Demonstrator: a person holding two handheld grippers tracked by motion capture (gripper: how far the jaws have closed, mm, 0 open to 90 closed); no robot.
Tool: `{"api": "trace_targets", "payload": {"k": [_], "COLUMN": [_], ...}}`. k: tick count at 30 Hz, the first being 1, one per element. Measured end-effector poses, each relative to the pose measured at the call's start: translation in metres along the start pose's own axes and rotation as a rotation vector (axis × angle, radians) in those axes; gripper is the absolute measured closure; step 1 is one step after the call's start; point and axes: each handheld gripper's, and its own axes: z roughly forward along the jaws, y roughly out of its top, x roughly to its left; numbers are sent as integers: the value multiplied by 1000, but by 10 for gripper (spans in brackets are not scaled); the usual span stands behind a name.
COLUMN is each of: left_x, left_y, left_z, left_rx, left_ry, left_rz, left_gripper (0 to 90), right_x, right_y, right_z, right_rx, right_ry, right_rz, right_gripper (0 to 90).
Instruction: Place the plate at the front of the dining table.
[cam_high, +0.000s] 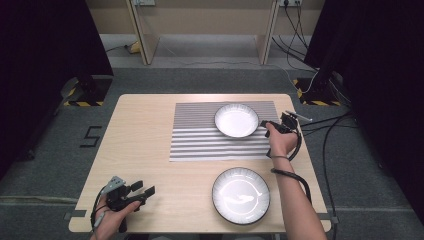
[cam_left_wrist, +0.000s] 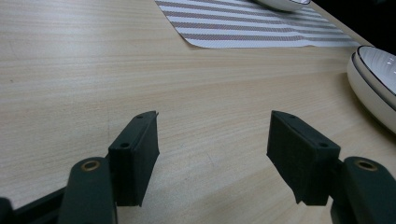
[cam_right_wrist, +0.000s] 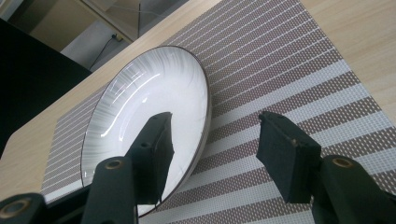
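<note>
right claw (cam_right_wrist: 212, 156): my jaws apart, straddling the rim of the white dark-rimmed round plate (cam_right_wrist: 149, 107) on the striped woven placemat (cam_right_wrist: 289, 79).
left claw (cam_left_wrist: 212, 154): jaws apart over the pale wooden table (cam_left_wrist: 93, 70).

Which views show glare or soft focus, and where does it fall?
High view: a bright curved reflection on the near plate, while the far plate on the striped mat looks nearly blown out. Right gripper view: light streaks on the far plate, right gripper jaws slightly soft. Left gripper view: even light, left gripper jaws soft, table grain sharp.
</note>
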Motion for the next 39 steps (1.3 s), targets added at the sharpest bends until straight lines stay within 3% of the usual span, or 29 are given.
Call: {"api": "trace_targets", "payload": {"k": [15, 17, 23, 26, 27, 39], "left_x": [0, 0, 0, 0, 0, 0], "left_y": [0, 0, 0, 0, 0, 0], "left_z": [0, 0, 0, 0, 0, 0], "left_rx": [1, 2, 1, 1, 0, 3], "left_ry": [1, 2, 1, 3, 3, 3], "left_rz": [4, 5, 3, 6, 5, 6], "left_gripper": [332, 332, 333, 333, 333, 333], "right_x": [-6, -6, -8, -9, -11, -23], "right_y": [-9, -10, -14, -15, -17, -28], "right_z": [-13, -15, -17, -18, -20, -26], "right_rx": [5, 0, 12, 8, -2, 16], "right_ry": [-4, -7, -5, -13, -29, -8], "right_rz": [-26, -55, -50, -64, -89, -69], "right_gripper": [440, 439, 437, 436, 436, 435]}}
